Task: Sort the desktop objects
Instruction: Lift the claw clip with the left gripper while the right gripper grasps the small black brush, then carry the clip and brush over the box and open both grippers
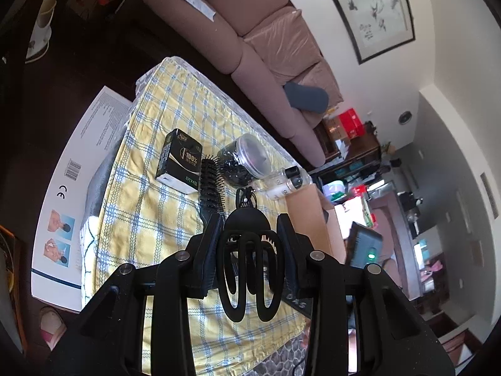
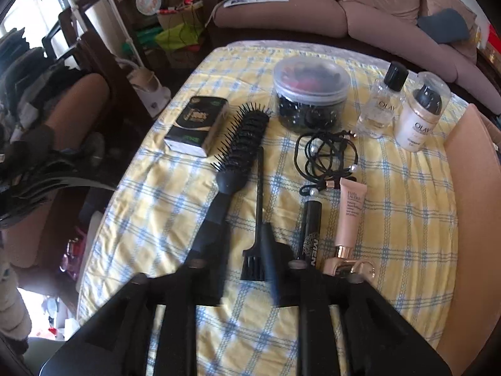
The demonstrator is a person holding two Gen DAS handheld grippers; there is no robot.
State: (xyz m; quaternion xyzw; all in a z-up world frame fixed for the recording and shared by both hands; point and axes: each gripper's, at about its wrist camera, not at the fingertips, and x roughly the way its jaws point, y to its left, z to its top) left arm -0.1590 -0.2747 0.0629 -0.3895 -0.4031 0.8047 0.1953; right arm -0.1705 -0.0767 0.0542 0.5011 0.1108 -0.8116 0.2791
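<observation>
Clamped between the left gripper's [image 1: 249, 219] fingers is a black claw clip [image 1: 247, 266], a matte plastic piece with looped teeth that hangs toward the camera above the checked cloth [image 1: 150, 219]. The right gripper [image 2: 239, 235] has its fingers parted, pointing steeply down at the table. A small black tint brush [image 2: 254, 264] with a long thin handle lies flat on the cloth between them. The right-hand finger is blurred beside the bristle end, and no squeeze shows.

At the far side of the table stands a round clear plastic tub [image 2: 310, 94] with its lid on. It is packed with black hair ties, with some red and darker pieces near the top. A cardboard box [image 2: 469, 203] stands at the table's right edge; its inside cannot be seen. Between tub and box stand two Olay bottles, one clear with a black cap [image 2: 380, 103] and one cream under a clear dome [image 2: 419, 116].

In front of the tub, a loose tangle of black hair ties [image 2: 325, 153] with pearl beads lies on the cloth. Below it, a black tube [image 2: 311, 232] and a pale pink tube [image 2: 347, 216] with a gold cap lie side by side, just right of the right gripper. A black vented hairbrush [image 2: 241, 153] lies diagonally, its handle running under the right gripper's other finger. A black tissue pack [image 2: 197, 125] lies beside its bristles. The cloth is soft woven yellow with blue and white lines, slightly rumpled. A pink sofa [image 2: 375, 6] runs behind the table.
</observation>
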